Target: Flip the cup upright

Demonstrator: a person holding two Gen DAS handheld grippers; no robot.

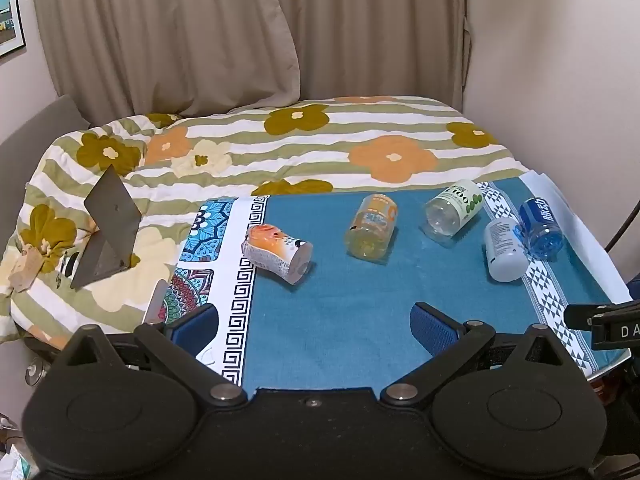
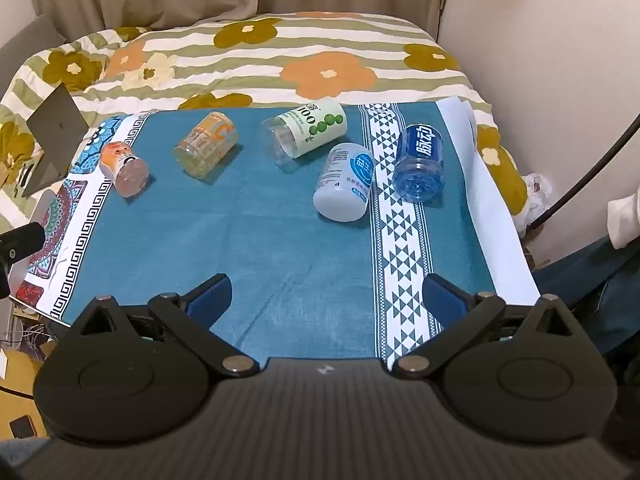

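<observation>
Several cups lie on their sides on the blue tablecloth point(image 1: 340, 300). From left: an orange-and-white cup point(image 1: 277, 253) point(image 2: 123, 168), a yellow cup point(image 1: 372, 226) point(image 2: 207, 149), a clear cup with a green label point(image 1: 454, 208) point(image 2: 306, 130), a white cup point(image 1: 505, 250) point(image 2: 346, 182) and a blue cup point(image 1: 541, 222) point(image 2: 419, 164). My left gripper point(image 1: 314, 326) is open and empty over the near part of the cloth. My right gripper point(image 2: 326, 298) is open and empty, nearer than the white cup.
A flowered, striped quilt point(image 1: 280, 140) covers the bed behind the table. A grey tablet stand point(image 1: 106, 228) sits on it at the left. Curtains and a wall close the back. The table's right edge point(image 2: 504, 216) drops off beside a black cable.
</observation>
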